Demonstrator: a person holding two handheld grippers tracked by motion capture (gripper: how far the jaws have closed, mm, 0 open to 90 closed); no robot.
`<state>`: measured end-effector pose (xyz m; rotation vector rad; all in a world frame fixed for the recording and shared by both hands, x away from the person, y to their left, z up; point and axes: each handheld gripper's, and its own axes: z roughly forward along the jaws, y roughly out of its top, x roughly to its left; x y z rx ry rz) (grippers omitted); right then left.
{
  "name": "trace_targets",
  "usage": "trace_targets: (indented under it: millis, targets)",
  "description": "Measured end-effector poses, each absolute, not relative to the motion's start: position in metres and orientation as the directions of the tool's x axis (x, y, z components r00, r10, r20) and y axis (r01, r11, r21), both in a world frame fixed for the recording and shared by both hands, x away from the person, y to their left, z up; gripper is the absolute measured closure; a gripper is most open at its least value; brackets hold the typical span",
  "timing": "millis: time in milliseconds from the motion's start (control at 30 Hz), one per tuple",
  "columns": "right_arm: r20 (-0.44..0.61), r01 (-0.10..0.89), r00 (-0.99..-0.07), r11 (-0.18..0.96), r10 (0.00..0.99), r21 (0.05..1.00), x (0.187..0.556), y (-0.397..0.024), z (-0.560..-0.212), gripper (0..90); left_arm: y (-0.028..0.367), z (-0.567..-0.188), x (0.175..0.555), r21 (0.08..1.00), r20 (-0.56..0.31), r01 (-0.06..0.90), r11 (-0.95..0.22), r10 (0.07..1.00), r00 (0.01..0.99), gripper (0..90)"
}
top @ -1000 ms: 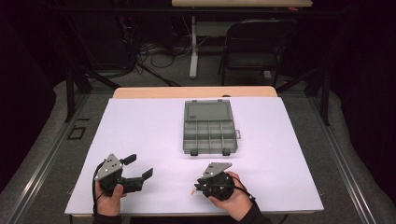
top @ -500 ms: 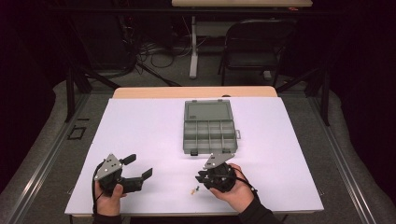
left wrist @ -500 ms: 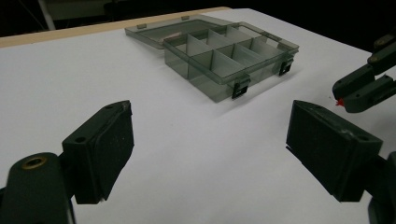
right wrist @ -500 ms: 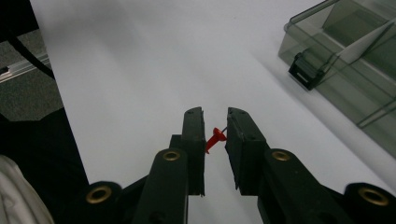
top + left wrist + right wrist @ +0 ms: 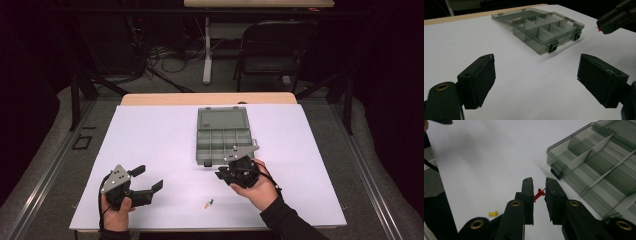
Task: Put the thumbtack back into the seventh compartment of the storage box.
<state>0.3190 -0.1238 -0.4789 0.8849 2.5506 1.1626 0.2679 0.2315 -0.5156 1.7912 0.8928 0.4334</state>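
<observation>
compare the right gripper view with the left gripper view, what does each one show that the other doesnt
Right gripper view: the right gripper shut on a red pushpin, and a yellow pushpin lying on the white table cover.
Left gripper view: the left gripper with its jaws wide open and nothing between them, and the flat, opened lid of the box.
Both: the grey compartment box and its empty compartments.

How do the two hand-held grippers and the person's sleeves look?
Both are black. The left hand-held gripper carries a grey three-cornered plate, has broad rectangular pads, brass-coloured rivets, and a black cable trailing by the wrist. The right hand-held gripper bears a similar grey plate. The right arm wears a dark sleeve.
</observation>
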Motion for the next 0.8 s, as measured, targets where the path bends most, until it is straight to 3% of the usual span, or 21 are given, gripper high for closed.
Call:
trace_targets:
  millis: [333, 800]
  targets:
    - [0.058, 0.503, -0.731, 0.479, 0.68, 0.72, 0.362, -0.145, -0.473, 77.7, 0.231, -0.516, 0.268, 0.911, -0.118, 0.37, -0.184, 0.743, 0.659, 14.9]
    - [0.077, 0.59, -0.663, 0.456, 0.745, 0.667, 0.405, -0.154, -0.497, 77.8, 0.232, -0.516, 0.269, 0.911, -0.121, 0.371, -0.181, 0.743, 0.659, 14.9]
